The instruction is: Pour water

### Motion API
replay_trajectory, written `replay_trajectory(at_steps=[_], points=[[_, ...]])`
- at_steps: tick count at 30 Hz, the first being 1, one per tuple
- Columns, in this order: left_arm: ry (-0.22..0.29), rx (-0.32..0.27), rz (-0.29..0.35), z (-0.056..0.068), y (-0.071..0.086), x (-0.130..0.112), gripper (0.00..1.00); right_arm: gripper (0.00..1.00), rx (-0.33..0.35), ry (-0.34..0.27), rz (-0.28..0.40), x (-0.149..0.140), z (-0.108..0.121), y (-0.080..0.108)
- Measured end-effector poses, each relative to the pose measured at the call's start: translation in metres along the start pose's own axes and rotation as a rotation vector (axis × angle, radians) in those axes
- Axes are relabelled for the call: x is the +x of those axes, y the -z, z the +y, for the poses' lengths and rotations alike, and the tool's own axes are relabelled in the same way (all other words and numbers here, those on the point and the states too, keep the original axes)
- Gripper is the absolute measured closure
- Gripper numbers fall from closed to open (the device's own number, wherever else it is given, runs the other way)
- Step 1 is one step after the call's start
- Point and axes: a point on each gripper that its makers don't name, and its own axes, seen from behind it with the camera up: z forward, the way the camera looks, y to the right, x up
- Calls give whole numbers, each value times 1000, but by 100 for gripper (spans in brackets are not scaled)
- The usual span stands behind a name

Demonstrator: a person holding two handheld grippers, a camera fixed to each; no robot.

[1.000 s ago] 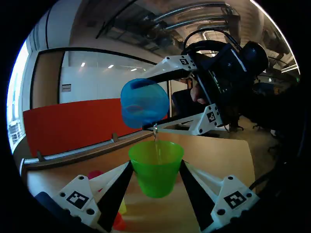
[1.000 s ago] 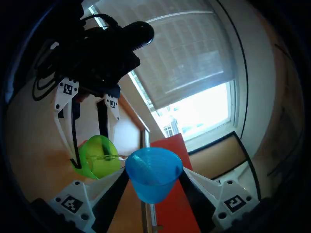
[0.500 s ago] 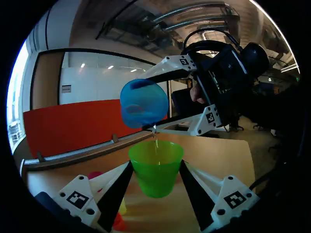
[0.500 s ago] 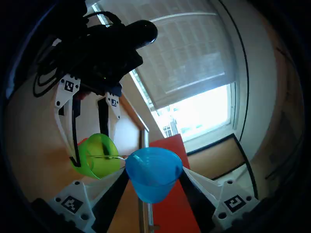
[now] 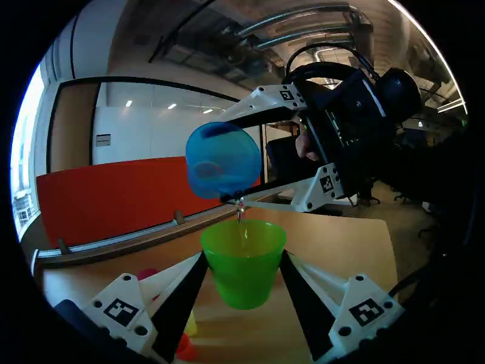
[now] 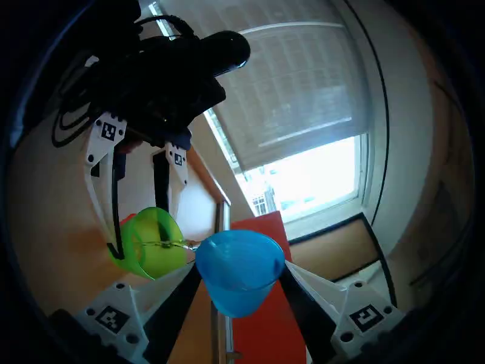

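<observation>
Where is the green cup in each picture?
Left gripper view: the green cup sits low in the middle, upright between the fingers of the left hand-held gripper.
Right gripper view: it is at lower left, farther off.
Shared landmark: the blue cup trickling water into it, above it in the left gripper view, beside it in the right gripper view.

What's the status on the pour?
Left gripper shut on green cup, upright. Right gripper shut on blue cup, tipped above it. Thin water stream falling into green cup. Nothing between the cups.
</observation>
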Motion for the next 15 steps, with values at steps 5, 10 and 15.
replay_trajectory(at_steps=[5, 10, 15], points=[[-1, 2, 1, 0, 1, 0, 16, 10, -4, 10, -3, 0, 2, 0], [-1, 1, 4, 1, 1, 1, 17, 10, -6, 23, -6, -1, 3, 0], [-2, 0, 5, 1, 1, 2, 16, 10, -8, 35, -9, -3, 3, 0]])
